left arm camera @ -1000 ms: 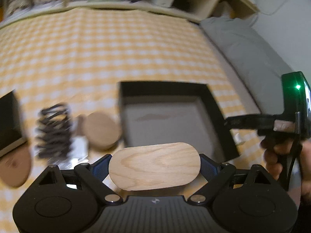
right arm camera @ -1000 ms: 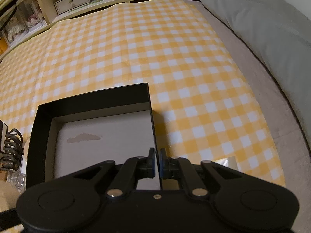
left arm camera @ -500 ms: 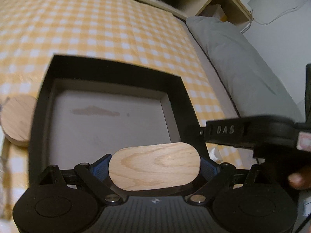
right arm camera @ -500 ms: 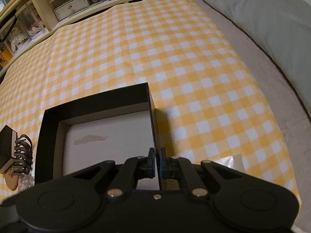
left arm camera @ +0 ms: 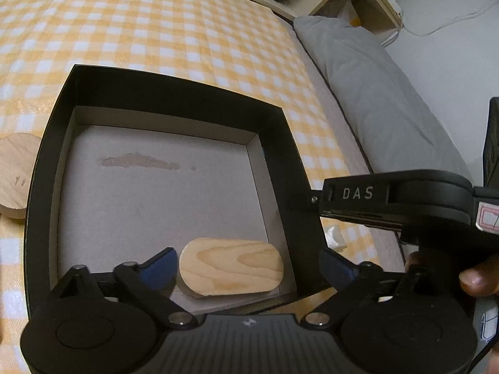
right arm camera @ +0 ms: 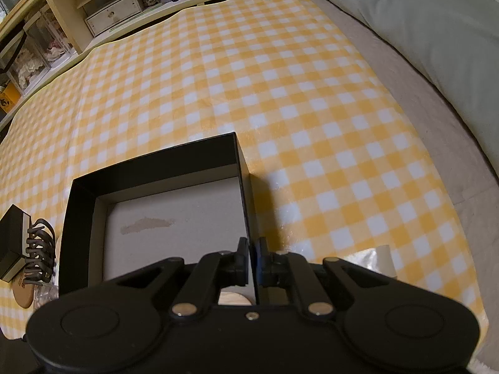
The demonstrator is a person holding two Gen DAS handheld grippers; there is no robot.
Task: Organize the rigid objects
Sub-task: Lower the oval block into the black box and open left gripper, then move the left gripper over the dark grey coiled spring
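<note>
My left gripper (left arm camera: 246, 265) is opening, the wooden block (left arm camera: 230, 268) lying free in the box's (left arm camera: 274, 143) near right corner; my right gripper (right arm camera: 252, 260) clamps the box wall; I'd lift straight up, clear of the rim.

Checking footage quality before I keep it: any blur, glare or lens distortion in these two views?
Left wrist view: sharp, dim, strong fisheye bending the black box; the wooden piece reads clearly. Right wrist view: sharp, brighter, faint sheen on the checked cloth, dark vignetted corners.
</note>
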